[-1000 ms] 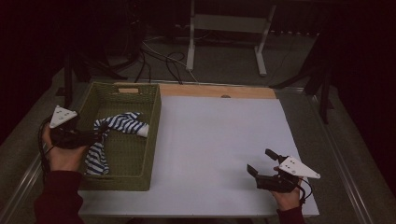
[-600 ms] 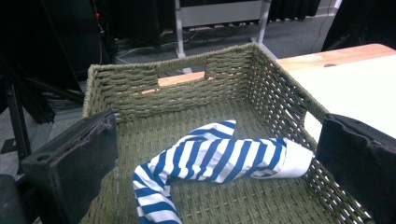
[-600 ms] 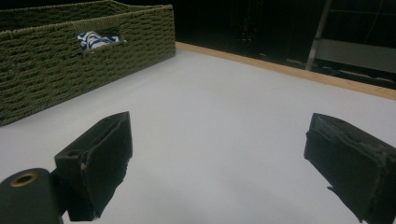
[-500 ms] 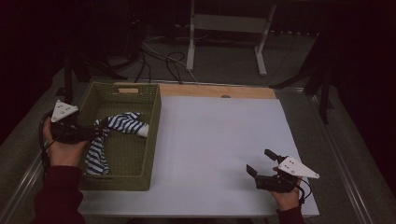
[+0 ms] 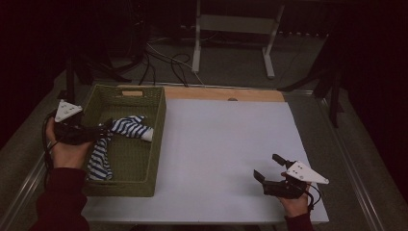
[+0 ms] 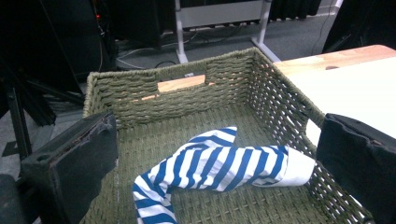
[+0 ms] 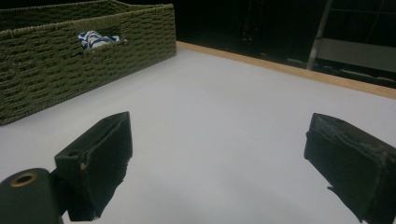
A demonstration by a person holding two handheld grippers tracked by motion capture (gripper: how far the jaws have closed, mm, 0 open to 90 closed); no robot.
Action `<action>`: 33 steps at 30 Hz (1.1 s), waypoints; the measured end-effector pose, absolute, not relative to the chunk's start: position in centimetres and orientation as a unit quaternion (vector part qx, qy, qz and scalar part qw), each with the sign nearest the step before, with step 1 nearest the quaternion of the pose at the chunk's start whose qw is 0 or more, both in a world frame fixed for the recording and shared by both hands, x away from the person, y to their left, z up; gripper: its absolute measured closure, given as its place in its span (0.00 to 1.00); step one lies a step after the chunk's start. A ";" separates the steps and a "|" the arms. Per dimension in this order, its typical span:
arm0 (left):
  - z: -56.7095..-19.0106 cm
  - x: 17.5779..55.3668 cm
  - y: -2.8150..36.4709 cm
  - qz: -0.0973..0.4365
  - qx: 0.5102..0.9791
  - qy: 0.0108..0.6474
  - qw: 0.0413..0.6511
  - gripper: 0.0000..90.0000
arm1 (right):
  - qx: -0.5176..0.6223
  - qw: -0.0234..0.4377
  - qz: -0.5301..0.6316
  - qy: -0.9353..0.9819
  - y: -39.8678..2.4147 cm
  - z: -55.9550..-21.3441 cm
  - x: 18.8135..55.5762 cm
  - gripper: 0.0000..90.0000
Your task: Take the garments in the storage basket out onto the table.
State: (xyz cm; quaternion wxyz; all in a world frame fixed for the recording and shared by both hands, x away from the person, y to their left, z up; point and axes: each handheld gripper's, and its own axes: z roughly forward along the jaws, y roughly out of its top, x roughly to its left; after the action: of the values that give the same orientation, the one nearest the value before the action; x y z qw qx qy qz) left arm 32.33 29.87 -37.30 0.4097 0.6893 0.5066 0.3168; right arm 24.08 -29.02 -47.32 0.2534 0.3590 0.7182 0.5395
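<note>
A blue-and-white striped cloth (image 5: 126,126) (image 6: 219,164) lies crumpled in an olive woven basket (image 5: 158,144) (image 6: 140,100) at the table's left. A strip of it runs toward the near end of the basket. My left gripper (image 5: 104,131) (image 6: 219,123) hangs over the basket's left side, open, its jaws wide apart on either side of the cloth without touching it. My right gripper (image 5: 268,167) (image 7: 219,130) sits low over the white mat near the front right corner, open with nothing between its jaws. From there the basket (image 7: 70,56) stands far left, with the cloth (image 7: 95,38) showing through its handle slot.
The white mat (image 5: 231,139) covers the table right of the basket, with a wooden strip (image 5: 221,94) along its far edge. Beyond the table are a white stand (image 5: 233,24) and floor cables (image 5: 166,60). Metal rails run along both table sides.
My left gripper has shifted slightly farther from the person over the basket's left side. The cloth and the right gripper have stayed put.
</note>
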 end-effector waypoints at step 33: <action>-39.9 33.6 31.2 0.300 0.692 0.538 0.377 0.00 | 0.358 0.252 0.538 0.720 -28.9 -47.4 24.1 0.08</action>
State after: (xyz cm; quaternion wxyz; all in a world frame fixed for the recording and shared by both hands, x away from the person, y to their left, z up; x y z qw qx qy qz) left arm 33.58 31.19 -39.90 0.3765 0.6922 0.5378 0.2996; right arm 24.06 -28.92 -47.40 0.2519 0.3581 0.7200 0.5384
